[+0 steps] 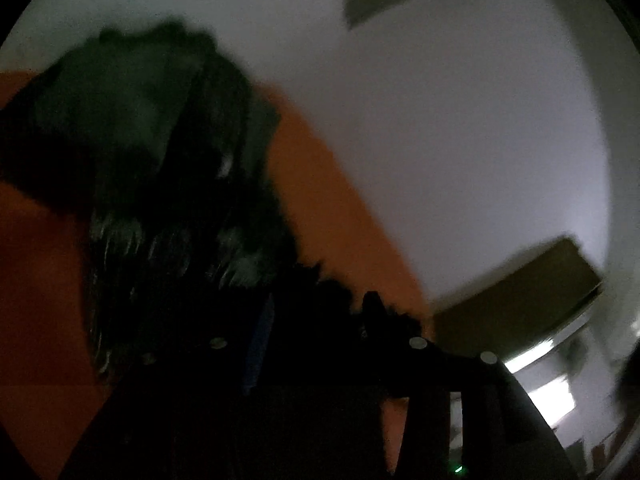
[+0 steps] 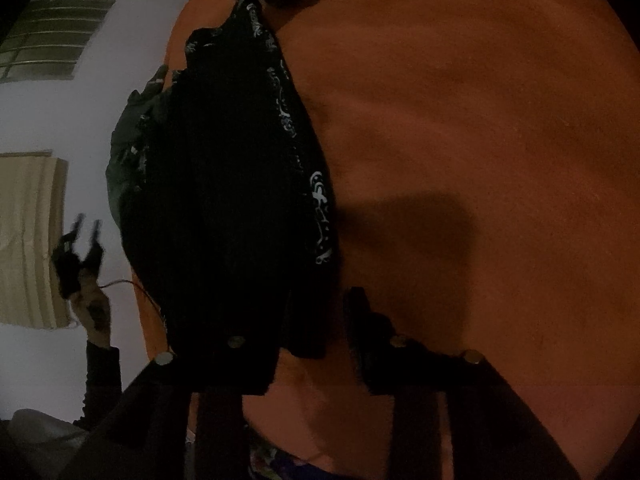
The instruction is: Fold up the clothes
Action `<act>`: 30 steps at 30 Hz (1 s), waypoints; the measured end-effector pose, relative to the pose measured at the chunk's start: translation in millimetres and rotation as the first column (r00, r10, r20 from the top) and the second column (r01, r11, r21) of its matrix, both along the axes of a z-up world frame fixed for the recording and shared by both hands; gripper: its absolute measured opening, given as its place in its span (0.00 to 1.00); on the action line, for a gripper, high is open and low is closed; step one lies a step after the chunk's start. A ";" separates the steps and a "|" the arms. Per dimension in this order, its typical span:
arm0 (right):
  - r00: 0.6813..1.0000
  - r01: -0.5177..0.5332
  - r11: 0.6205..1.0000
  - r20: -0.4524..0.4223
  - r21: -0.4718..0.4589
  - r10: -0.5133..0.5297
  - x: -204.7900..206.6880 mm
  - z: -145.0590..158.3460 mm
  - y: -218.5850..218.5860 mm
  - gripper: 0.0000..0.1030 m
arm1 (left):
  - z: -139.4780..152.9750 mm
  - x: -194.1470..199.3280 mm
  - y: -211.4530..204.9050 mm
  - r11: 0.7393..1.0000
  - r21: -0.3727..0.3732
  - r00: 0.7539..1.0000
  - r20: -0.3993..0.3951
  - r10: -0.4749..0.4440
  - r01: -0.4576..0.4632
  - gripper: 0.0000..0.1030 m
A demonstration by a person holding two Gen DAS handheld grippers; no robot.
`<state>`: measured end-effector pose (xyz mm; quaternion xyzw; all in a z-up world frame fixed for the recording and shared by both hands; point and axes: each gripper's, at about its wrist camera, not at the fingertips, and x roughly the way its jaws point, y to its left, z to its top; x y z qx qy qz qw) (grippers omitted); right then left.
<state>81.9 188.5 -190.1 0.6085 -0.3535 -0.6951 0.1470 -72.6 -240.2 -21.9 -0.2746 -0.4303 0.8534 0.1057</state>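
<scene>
Nearest the right tongs (image 2: 312, 344), we see a black patterned garment (image 2: 224, 200) draped over their left finger, hiding it; jaws part-open, a grip we cannot confirm. Garment lies on the orange surface (image 2: 480, 120). Beyond, only this view shows the left tongs (image 2: 86, 226) raised, jaws apart, empty. Left view: blurred dark cloth (image 1: 160, 160), white wall (image 1: 440, 120).

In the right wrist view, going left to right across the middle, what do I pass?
Beige cardboard against the wall → the left gripper held up in a hand, fingers apart and empty → the black patterned garment → the bare orange bed cover.
</scene>
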 end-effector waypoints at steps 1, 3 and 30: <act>1.000 0.002 1.000 0.003 -0.001 -0.002 0.4 -1.2 0.5 0.31 | 2.0 1.1 -2.6 0.999 -0.041 0.999 0.036 0.017 -0.015 0.54; 1.000 0.007 1.000 0.008 -0.003 -0.007 1.4 -2.8 0.7 0.31 | 3.1 1.6 -6.4 0.989 -0.141 0.990 0.129 0.056 -0.037 0.55; 0.999 -0.015 0.995 -0.043 0.096 0.019 1.4 -1.8 -6.5 0.35 | -67.9 4.5 122.6 0.978 -0.115 0.835 0.544 -0.085 0.175 0.55</act>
